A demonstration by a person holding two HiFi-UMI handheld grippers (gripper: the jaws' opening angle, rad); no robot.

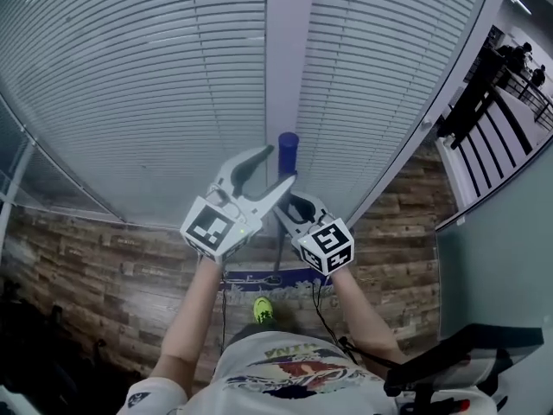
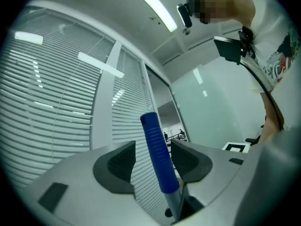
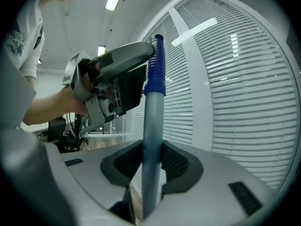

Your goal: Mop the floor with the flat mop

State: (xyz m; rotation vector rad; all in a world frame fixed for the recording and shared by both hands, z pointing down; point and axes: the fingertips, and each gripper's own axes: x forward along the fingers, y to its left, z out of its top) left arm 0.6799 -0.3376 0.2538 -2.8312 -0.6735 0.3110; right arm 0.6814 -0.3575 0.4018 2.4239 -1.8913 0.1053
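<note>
Flat mop [image 1: 278,253] stands near upright right in front of the person, close to the window blinds [image 1: 130,85]. Its mop head [image 1: 259,277] is down on the wood floor [image 1: 86,266], just ahead of the green shoe [image 1: 263,309]. Right gripper [image 1: 292,207] is low on the handle with its jaws clamped on the grey shaft [image 3: 151,140], pads pressing from both sides, so my read is that it's the only thing keeping the pole up. Left gripper [image 1: 275,167] sits higher, jaws spread wide around the blue grip [image 2: 157,154]. The grip runs through the gap with daylight on both sides and neither pad touches it. Looks like a hand-over-hand setup: lower hand as the pivot, upper hand lined up on the ribbed grip where it gets leverage and less slip. Judgement only, but no sweep seems to be under way, since the head is parked at the feet. Next step likely needs the left jaws closing square on the grip. It sits slightly off-centre, nearer one pad, so a skewed clamp could twist the pole. The wall of blinds is close ahead, so there's little room for a forward stroke.
</note>
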